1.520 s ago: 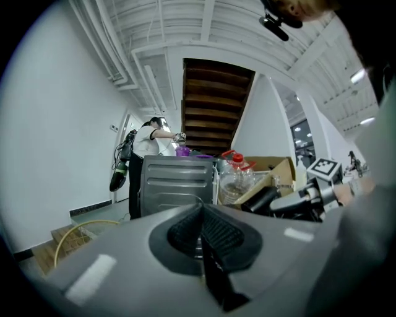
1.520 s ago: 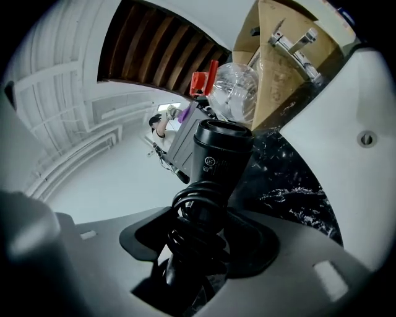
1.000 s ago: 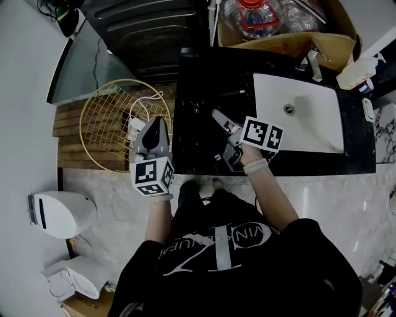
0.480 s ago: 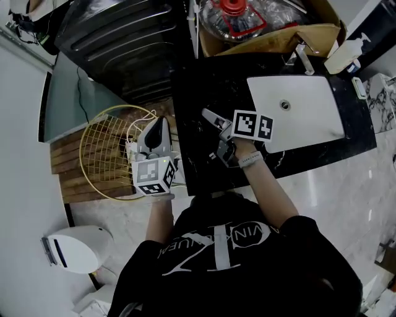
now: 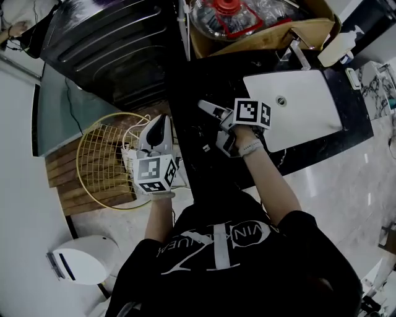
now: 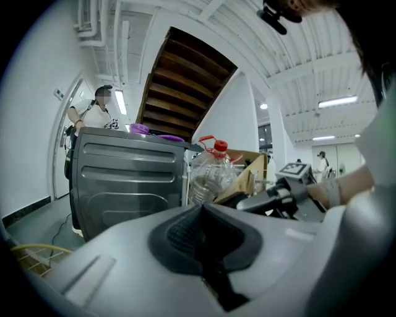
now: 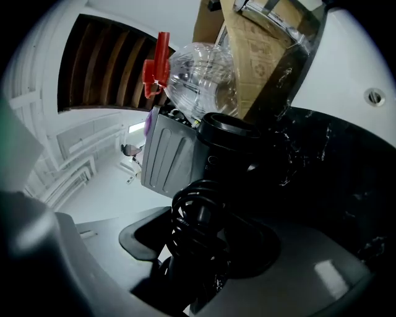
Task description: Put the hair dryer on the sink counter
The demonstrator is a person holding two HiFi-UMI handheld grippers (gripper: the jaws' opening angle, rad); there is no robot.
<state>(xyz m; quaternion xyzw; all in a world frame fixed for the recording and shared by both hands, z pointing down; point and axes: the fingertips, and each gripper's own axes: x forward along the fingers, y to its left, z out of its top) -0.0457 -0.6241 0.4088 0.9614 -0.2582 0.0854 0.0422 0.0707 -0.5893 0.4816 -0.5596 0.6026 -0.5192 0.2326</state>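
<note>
The black hair dryer (image 7: 216, 158), its cord (image 7: 197, 226) coiled round the handle, sits between the jaws of my right gripper (image 5: 210, 127), which are shut on it. In the head view the dryer is hard to pick out against the black sink counter (image 5: 198, 80), and the gripper holds it just over that counter, left of the white basin (image 5: 297, 105). My left gripper (image 5: 162, 122) is shut with nothing in it. It hangs over the right edge of the gold wire basket (image 5: 99, 161), left of the counter.
A white plug and cable (image 5: 129, 153) lie in the basket. A dark ribbed appliance (image 5: 111, 43) stands behind it. At the back of the counter are a cardboard box with a big water bottle (image 5: 247, 15), a faucet (image 5: 300, 54) and a soap dispenser (image 5: 341, 40). A white bin (image 5: 83, 263) sits on the floor.
The head view has swung, so everything has shifted in the picture. The right gripper, still holding the dryer, has edged a little farther in over the counter. The left gripper stays by the basket.
</note>
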